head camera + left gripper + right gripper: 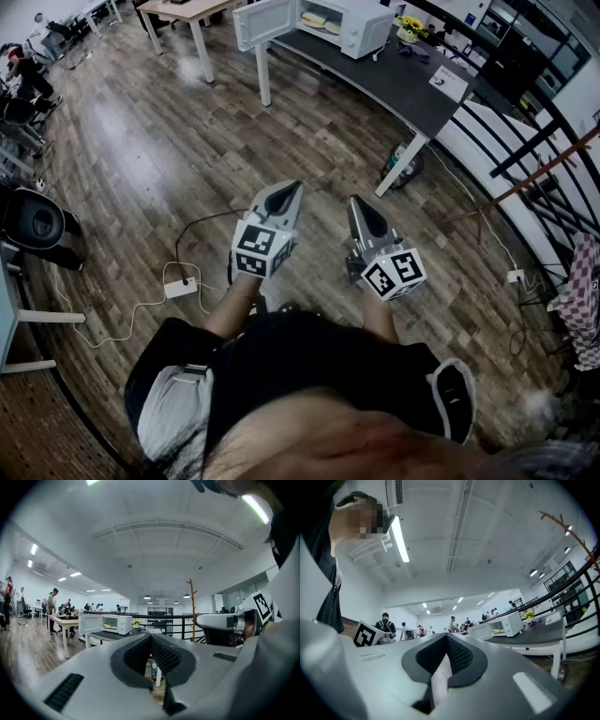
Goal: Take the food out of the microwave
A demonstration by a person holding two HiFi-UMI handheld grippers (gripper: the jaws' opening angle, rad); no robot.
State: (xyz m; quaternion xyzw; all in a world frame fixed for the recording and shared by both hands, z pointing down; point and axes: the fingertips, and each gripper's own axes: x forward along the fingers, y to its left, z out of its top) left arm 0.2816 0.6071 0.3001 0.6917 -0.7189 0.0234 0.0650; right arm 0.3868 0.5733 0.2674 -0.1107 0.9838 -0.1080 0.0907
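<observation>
A white microwave (342, 23) stands far off on a dark table (394, 80), its door (253, 23) swung open to the left. Yellowish food (315, 19) on a plate lies inside it. The microwave (112, 623) with the food (107, 626) also shows small in the left gripper view, and the microwave (501, 626) in the right gripper view. Both grippers are held close in front of the person's body, well short of the table. My left gripper (292, 187) and right gripper (356, 202) are shut with nothing in them.
A white power strip (181, 287) with cables lies on the wooden floor at the left. A light wooden table (187, 11) stands behind the microwave door. Black railing (534, 141) runs along the right. A black chair (37, 225) and several people are at the far left.
</observation>
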